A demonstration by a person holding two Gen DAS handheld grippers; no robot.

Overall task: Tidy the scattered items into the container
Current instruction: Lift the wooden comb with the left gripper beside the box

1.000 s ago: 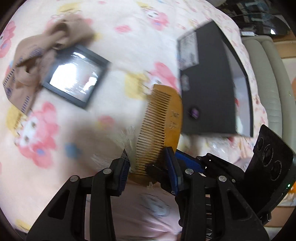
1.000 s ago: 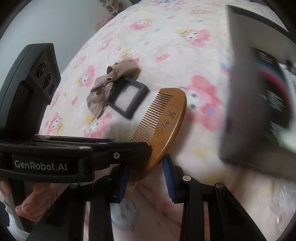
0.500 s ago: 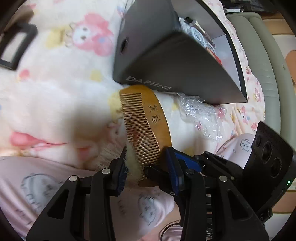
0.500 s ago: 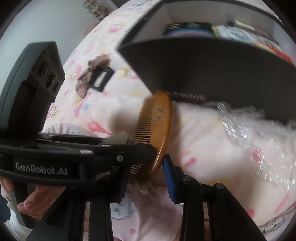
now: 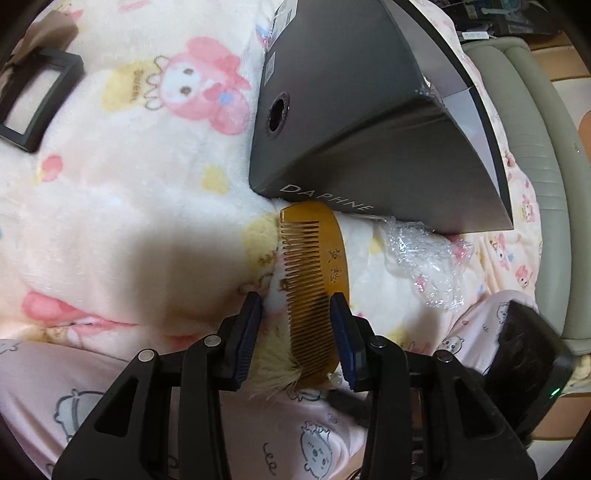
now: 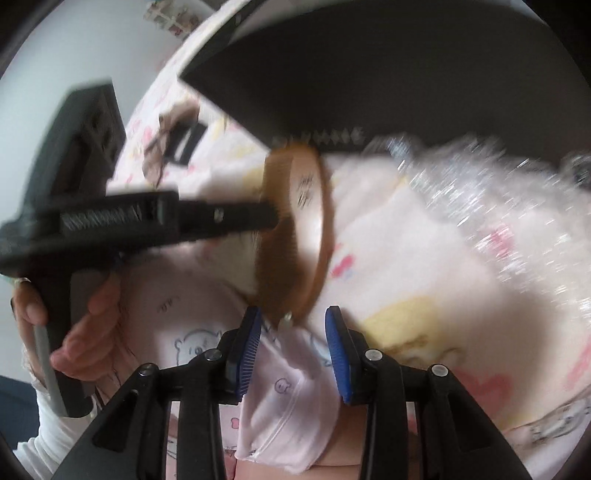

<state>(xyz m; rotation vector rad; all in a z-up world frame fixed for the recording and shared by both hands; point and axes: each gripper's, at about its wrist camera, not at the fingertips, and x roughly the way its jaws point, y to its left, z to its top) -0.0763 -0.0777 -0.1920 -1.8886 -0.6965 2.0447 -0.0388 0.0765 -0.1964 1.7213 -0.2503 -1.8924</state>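
Note:
A brown wooden comb (image 5: 314, 273) with a pale fluffy tuft at its near end sits between the fingers of my left gripper (image 5: 295, 325), which is shut on it. The comb's far tip reaches the foot of the dark grey box (image 5: 351, 110), the container, which lies on the blanket. The right wrist view is blurred. There a finger (image 6: 229, 218) of the left gripper meets the comb (image 6: 306, 221) from the left, under the box (image 6: 369, 74). My right gripper (image 6: 293, 328) is open. The comb's near end lies just ahead of its tips, with a gap at the right pad.
A square black-framed mirror (image 5: 33, 99) and a brown cloth (image 5: 44, 29) lie far left on the cartoon-print blanket (image 5: 129, 184). Crumpled clear plastic (image 5: 424, 258) sits right of the comb, against the box. A padded grey edge (image 5: 535, 110) runs behind. A person's pink-clad lap is below, with a hand (image 6: 85, 332) on the left tool.
Both views swung from the mirror and cloth over to the box, now close ahead. The comb went along in the left gripper. Its near end now sits ahead of the right fingertips.

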